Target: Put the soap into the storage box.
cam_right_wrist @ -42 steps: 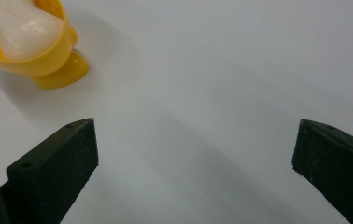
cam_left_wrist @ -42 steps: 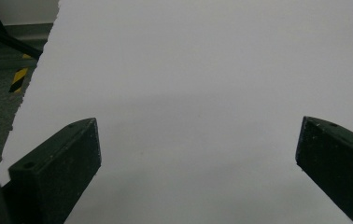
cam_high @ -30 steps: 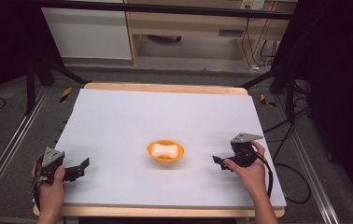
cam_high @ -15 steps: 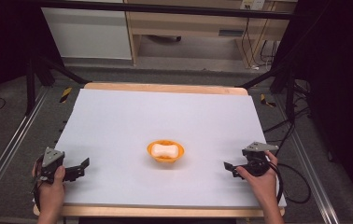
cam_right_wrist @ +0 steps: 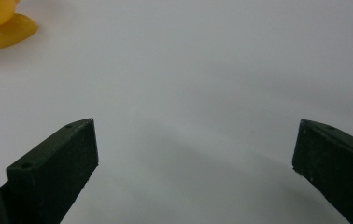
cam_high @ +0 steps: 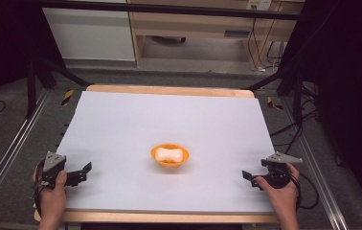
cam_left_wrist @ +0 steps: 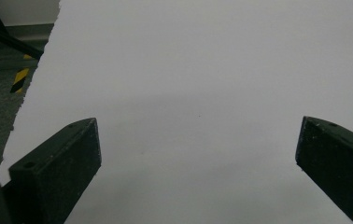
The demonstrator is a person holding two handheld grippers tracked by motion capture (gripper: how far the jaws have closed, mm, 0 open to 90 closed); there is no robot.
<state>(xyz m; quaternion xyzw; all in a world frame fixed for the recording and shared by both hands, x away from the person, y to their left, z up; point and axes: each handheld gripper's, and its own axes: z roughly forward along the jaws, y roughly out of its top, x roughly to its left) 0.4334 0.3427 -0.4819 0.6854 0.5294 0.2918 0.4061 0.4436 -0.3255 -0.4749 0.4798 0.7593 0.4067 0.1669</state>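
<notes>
Resting both grippers at the near corners of the bench, fingers spread and empty.

An orange bowl (cam_high: 169, 155) with a white bone-shaped piece (cam_high: 166, 154) inside sits well ahead of, and between, both sets of fingers. The right gripper (cam_high: 249, 176) has drawn back toward the bench's near right edge over the last second; the left gripper (cam_high: 84, 172) has stayed put. The placing looks finished.

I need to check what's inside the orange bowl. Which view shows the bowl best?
The high view: the whole orange bowl sits mid-table with a white item inside. The right gripper view catches just its edge at the top left corner. The left gripper view looks across bare table.
</notes>
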